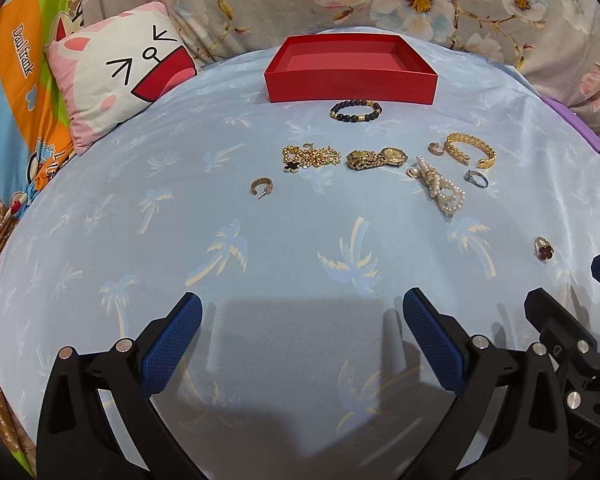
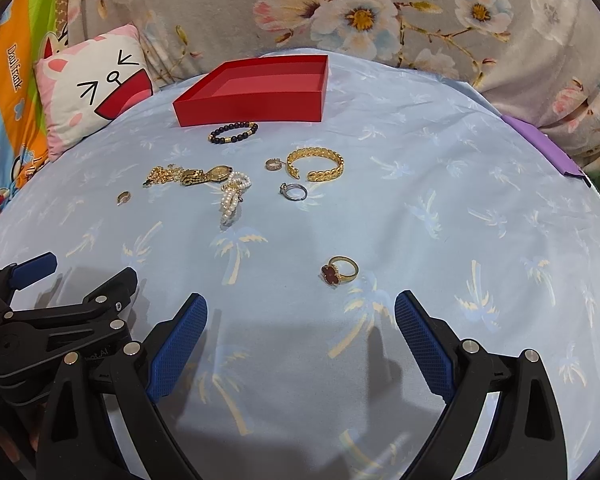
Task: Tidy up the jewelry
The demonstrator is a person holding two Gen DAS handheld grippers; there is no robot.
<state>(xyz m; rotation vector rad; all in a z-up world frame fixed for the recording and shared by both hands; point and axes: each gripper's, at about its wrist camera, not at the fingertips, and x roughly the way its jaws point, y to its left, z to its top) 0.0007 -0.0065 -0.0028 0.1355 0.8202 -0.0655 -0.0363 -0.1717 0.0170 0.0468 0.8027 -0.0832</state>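
Presently the red clover ring (image 2: 339,272) is seen just ahead of the empty, wide-spread right gripper (image 2: 301,310), far nearer vs. the likewise spread left gripper (image 1: 302,309).

A light blue sheet (image 1: 284,248) printed with pale palm trees covers the bed. At the sheet's far left edge leans a pink-and-white cartoon pillow (image 1: 120,76) with a squinting face and open red mouth, and beyond that pillow hangs a striped orange, green and blue cloth (image 1: 24,80) with lettering. Behind the sheet runs a grey floral fabric (image 2: 400,12), and a purple item (image 2: 540,148) lies at the sheet's far right edge.
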